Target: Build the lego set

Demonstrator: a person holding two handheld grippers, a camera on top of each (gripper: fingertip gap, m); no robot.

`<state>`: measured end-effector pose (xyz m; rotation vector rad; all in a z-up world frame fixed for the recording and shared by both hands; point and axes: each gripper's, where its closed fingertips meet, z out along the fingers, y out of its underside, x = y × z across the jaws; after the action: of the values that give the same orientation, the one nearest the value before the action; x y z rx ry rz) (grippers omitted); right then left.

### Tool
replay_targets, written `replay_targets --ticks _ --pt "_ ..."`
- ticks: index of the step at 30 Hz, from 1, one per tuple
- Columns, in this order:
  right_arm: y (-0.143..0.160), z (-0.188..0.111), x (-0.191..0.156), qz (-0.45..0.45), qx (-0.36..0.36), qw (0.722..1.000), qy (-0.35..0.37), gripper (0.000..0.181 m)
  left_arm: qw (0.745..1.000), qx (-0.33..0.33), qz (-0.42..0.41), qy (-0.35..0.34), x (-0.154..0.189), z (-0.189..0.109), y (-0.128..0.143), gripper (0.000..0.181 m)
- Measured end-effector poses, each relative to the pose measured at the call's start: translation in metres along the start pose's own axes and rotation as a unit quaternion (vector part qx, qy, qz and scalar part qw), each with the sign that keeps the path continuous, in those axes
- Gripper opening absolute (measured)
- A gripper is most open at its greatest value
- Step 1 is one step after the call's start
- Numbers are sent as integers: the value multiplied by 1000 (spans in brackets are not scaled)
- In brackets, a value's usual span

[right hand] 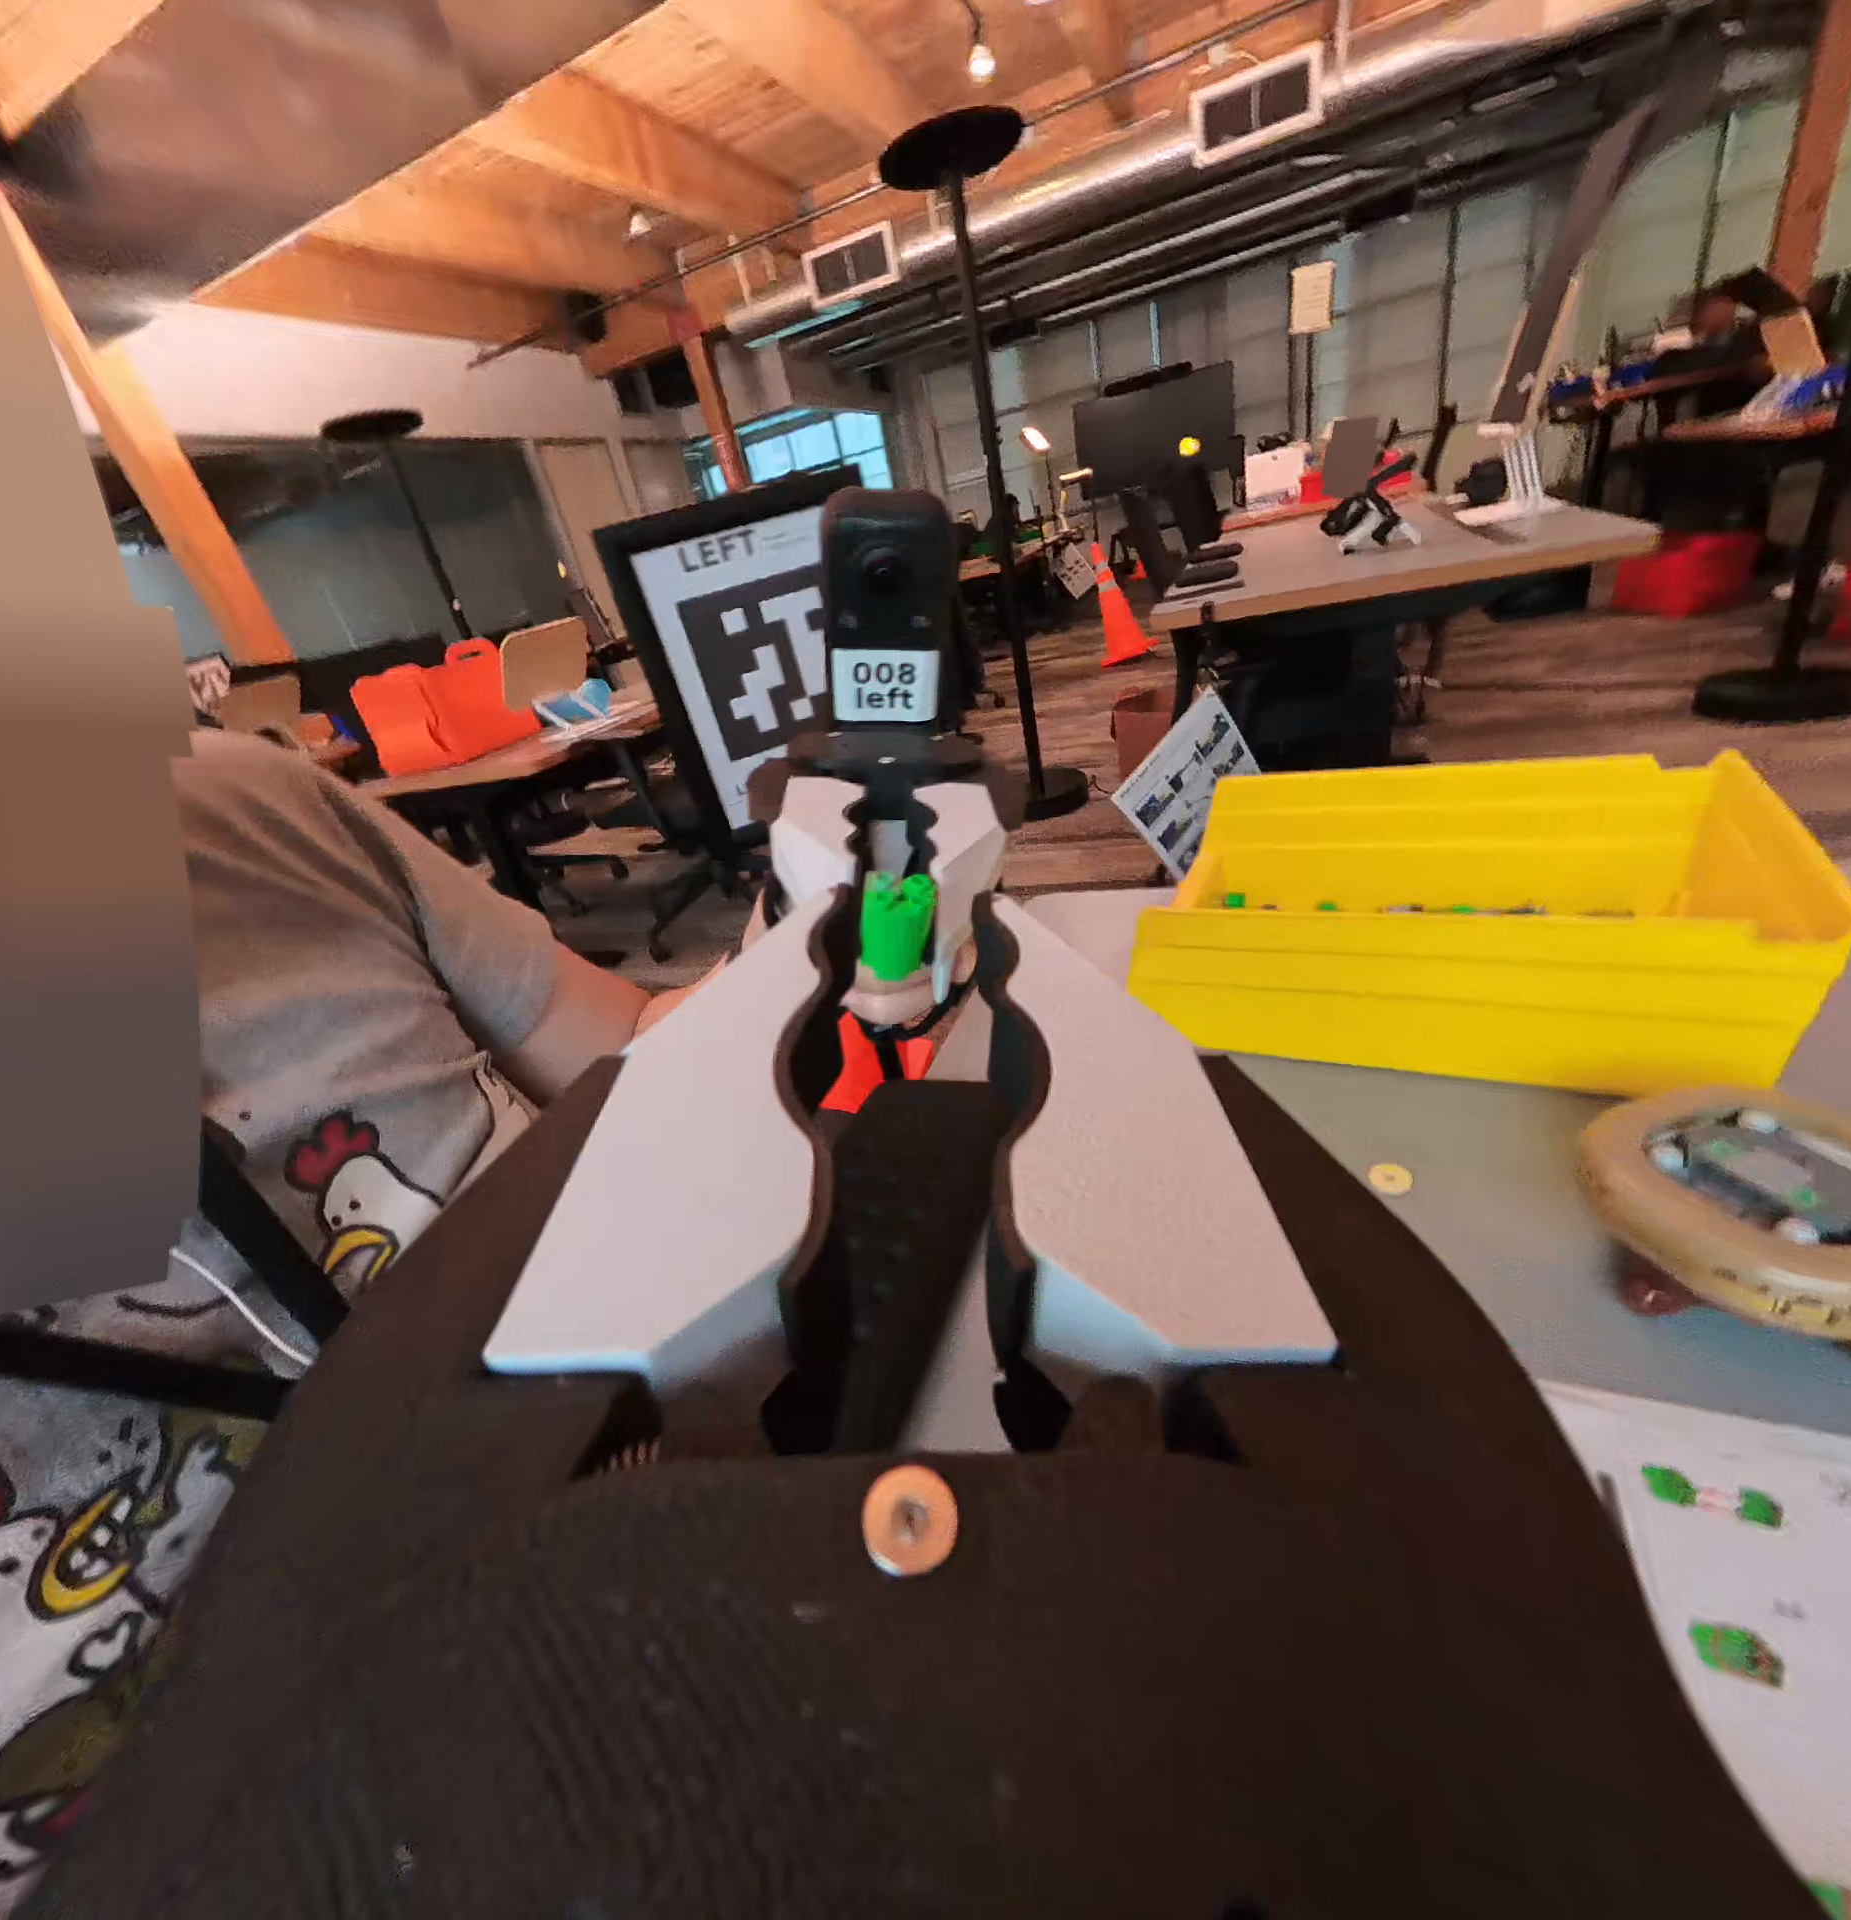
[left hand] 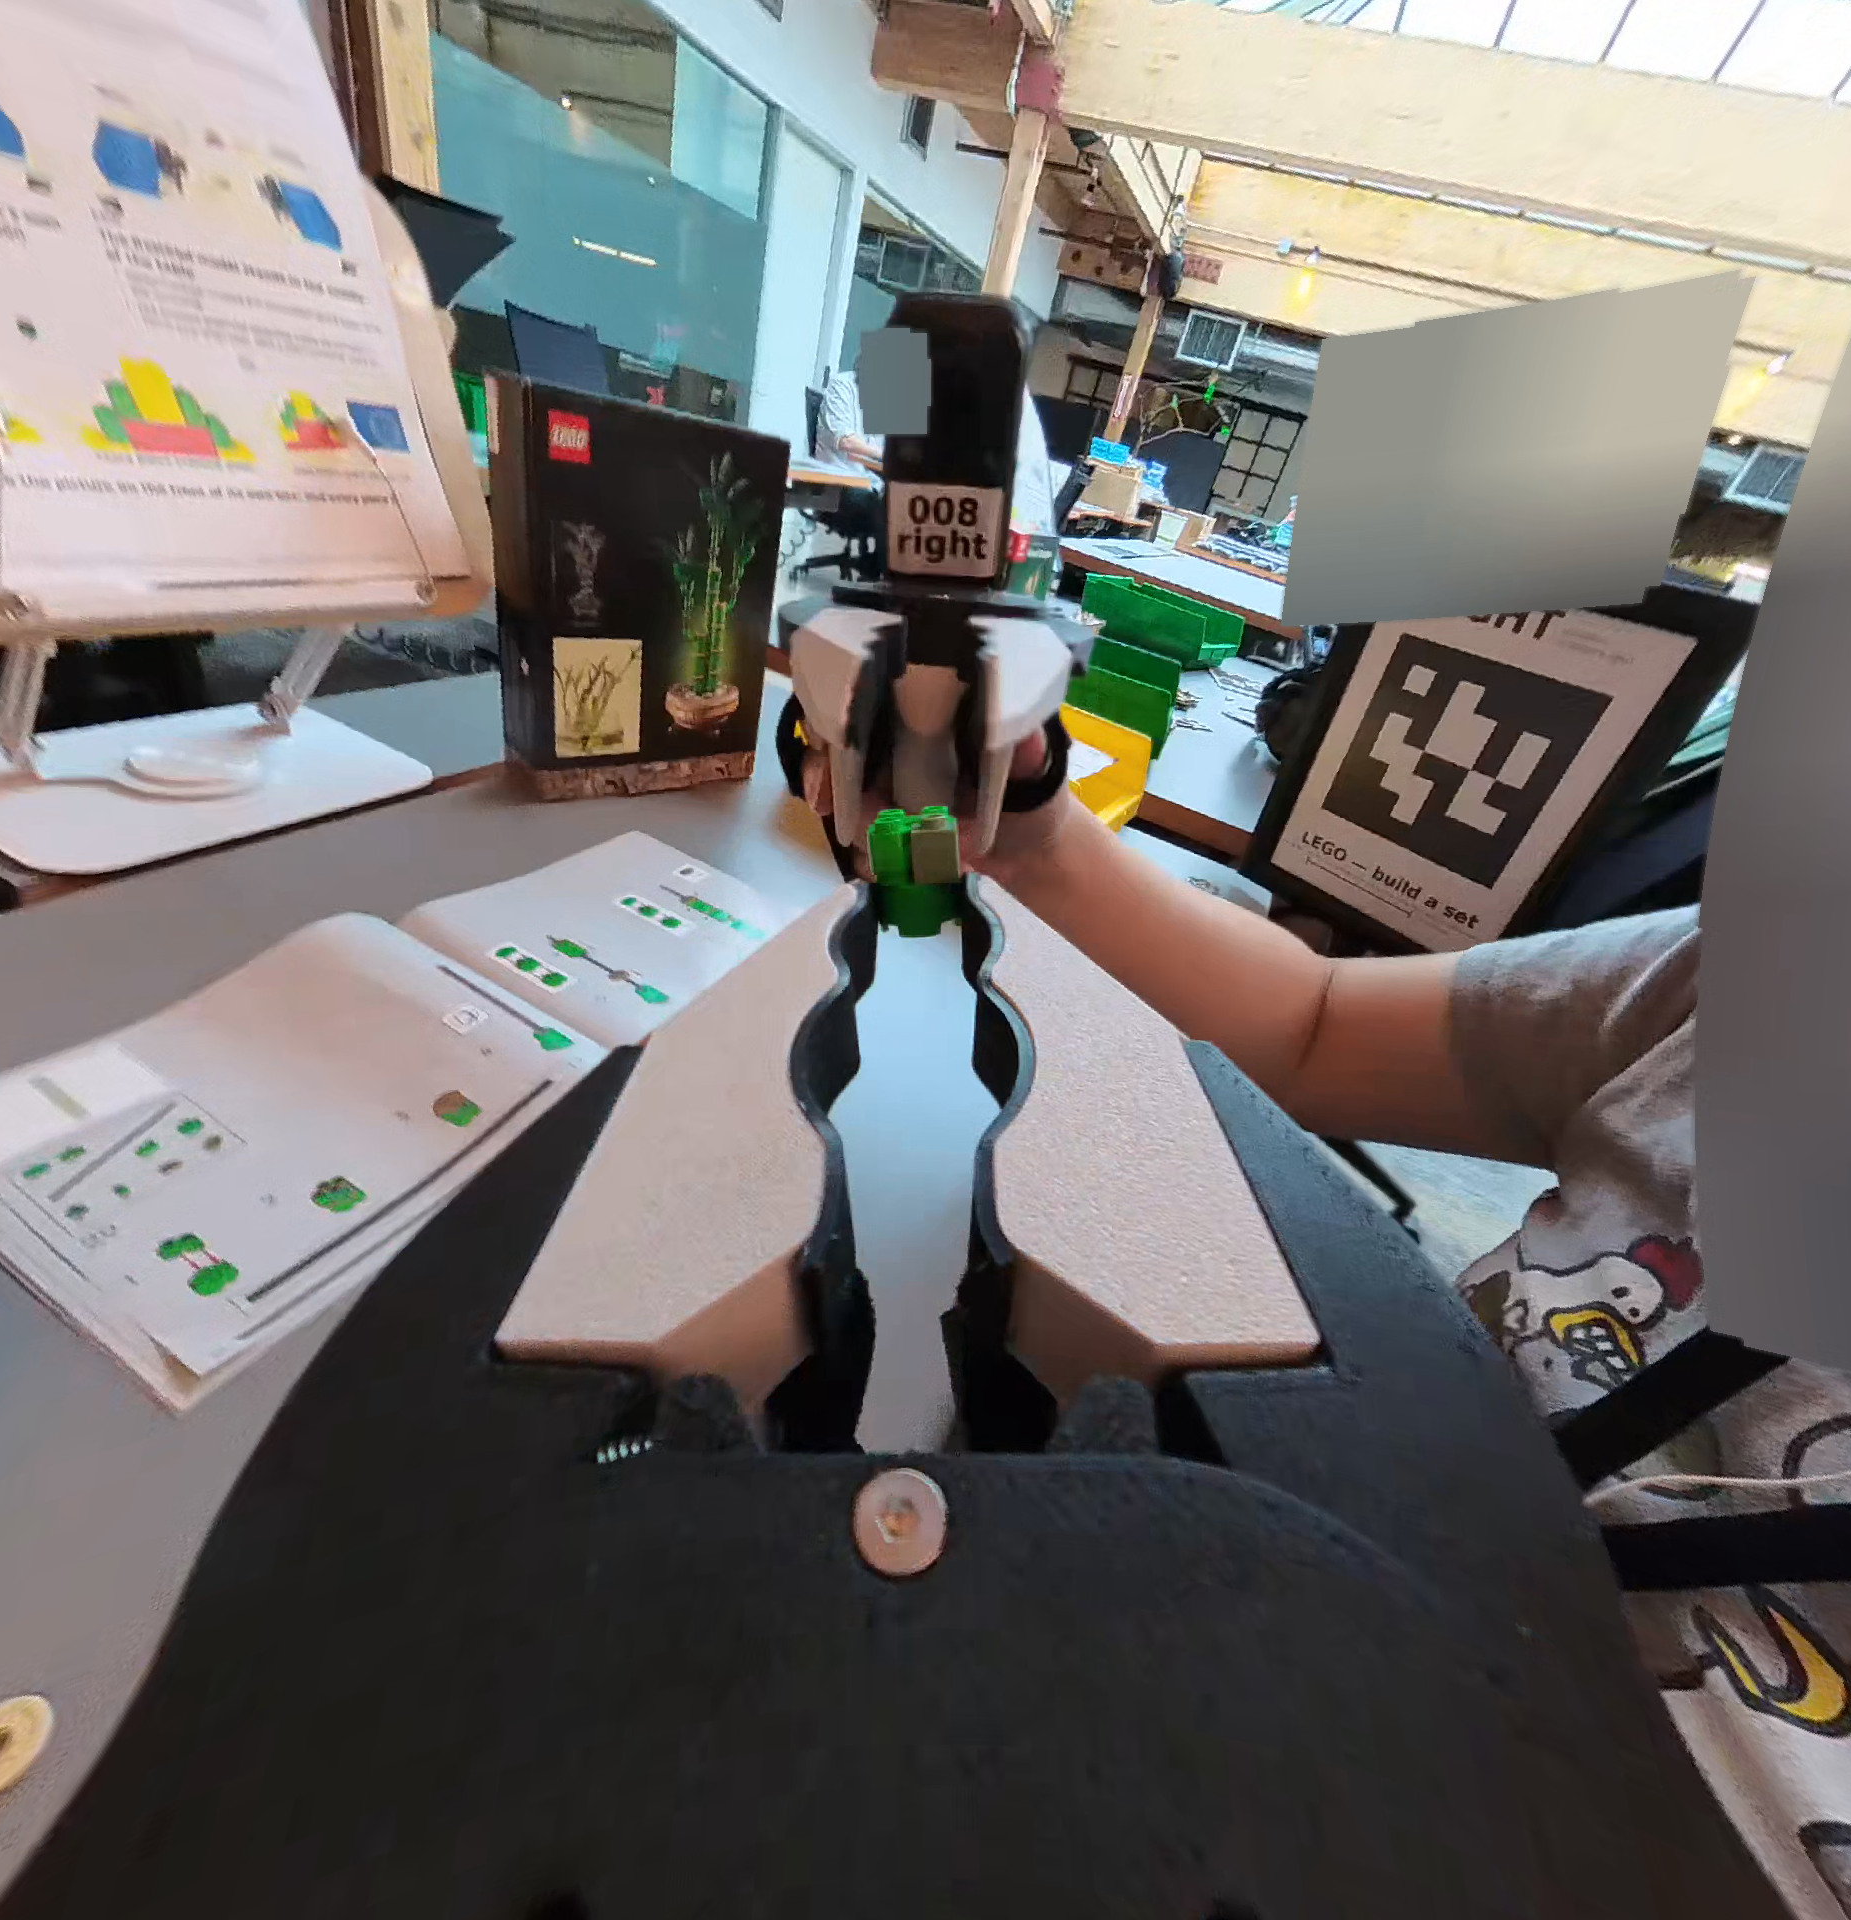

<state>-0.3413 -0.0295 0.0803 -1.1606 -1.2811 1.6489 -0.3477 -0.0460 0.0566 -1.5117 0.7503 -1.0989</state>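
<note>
I'm holding both grippers nose to nose above the grey table (left hand: 173, 966), well clear of the yellow plastic parts bin (right hand: 1472, 997). My left gripper (left hand: 916, 914) is pinching the lower, bright green round piece of a small green lego stack (left hand: 913, 868), jaws nearly closed on it. My right gripper (right hand: 895, 935) is meeting it from the opposite side, tips narrowed onto the same stack's upper part, where an olive brick sits beside green ones. The open white instruction booklet (left hand: 308, 1101) is lying flat on the table, across from the bin. A tan round lego base (right hand: 1742, 1205) is sitting just beside the bin.
</note>
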Motion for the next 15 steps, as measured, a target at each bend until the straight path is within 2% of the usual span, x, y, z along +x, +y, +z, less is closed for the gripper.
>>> replay_targets --ticks 5,15 --pt "21 7 9 36 -43 998 6 24 1000 -14 -20 2 -5 5 12 13" --pt "37 6 13 82 -78 993 -15 19 998 -39 -56 0 -13 12 25 13"
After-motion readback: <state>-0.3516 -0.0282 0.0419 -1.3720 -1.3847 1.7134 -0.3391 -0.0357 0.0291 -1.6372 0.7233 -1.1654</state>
